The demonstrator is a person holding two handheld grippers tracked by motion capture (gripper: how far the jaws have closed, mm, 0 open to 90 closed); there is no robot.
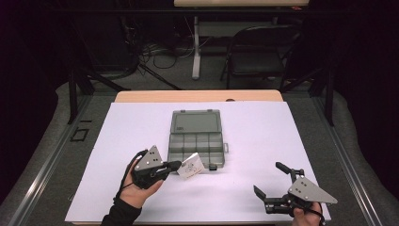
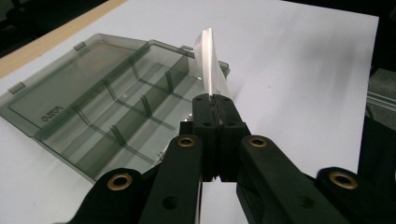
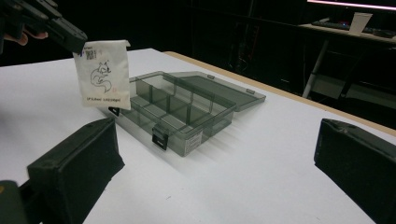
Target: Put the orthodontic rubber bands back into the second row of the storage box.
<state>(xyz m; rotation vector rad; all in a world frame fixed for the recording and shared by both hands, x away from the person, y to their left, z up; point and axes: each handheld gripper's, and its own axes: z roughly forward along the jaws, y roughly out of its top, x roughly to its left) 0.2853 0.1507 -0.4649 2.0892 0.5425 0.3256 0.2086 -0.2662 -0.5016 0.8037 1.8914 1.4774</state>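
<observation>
High view: a white sheet (image 1: 155, 197) covers a wooden table (image 1: 197, 96). Near the middle lies a smoky grey plastic organiser box (image 1: 196, 141), its lid (image 1: 196, 121) folded flat open away from the person, its tray of small compartments toward them. At lower left a hand holds the left gripper (image 1: 175, 165), which points to the right, its jaws pinched on a corner of a small white packet (image 1: 190, 166). The packet hangs just at the box's near left corner — lifted off the sheet, as far as can be told. At lower right another hand holds the right gripper (image 1: 272, 179), well apart from the box, its two jaws spread wide with nothing between them.

Left gripper view: the two black jaws meet in the centre, pressed tight on the bottom edge of the white packet (image 2: 210, 60), which is seen edge-on and rises as a thin curved strip. Behind it, to the left, the open box (image 2: 112, 112) lies on the white sheet, its dividers visible through the tinted plastic.

Right gripper view: the gripper's own black pads stand far apart at the bottom corners, empty. Beyond them is the box (image 3: 187, 114) with its lid down flat — and at upper left the other gripper's tip (image 3: 70, 35) holds the packet (image 3: 103, 74) by its top corner. The packet hangs in the air in front of the box's end and bears a drawn fox-like animal and small print.
</observation>
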